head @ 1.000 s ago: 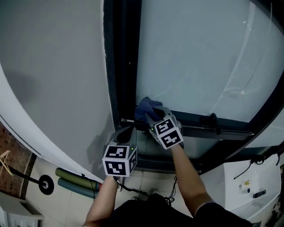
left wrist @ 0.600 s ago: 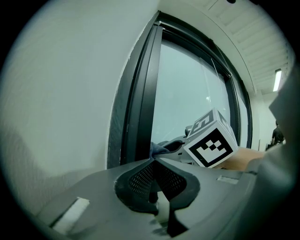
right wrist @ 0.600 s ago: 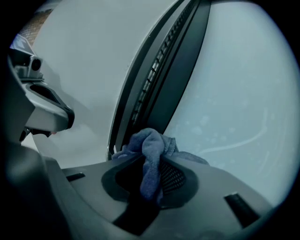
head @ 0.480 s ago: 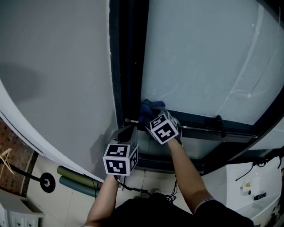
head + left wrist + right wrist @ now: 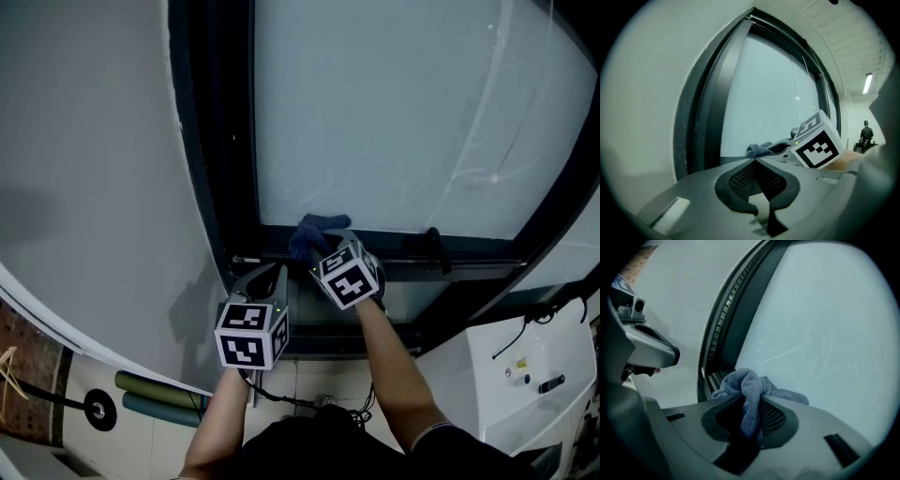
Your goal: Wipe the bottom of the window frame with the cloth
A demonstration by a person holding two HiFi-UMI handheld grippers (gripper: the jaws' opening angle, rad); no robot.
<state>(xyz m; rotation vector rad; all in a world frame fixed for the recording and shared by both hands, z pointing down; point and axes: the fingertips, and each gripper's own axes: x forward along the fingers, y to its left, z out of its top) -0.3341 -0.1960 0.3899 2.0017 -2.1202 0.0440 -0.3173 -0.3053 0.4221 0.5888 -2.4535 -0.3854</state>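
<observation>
Right gripper is clamping the blue cloth at the left corner of the window frame's bottom rail. I'm guessing most of the rail rightward is unwiped. Left gripper is idling below, jaws together, empty.
</observation>
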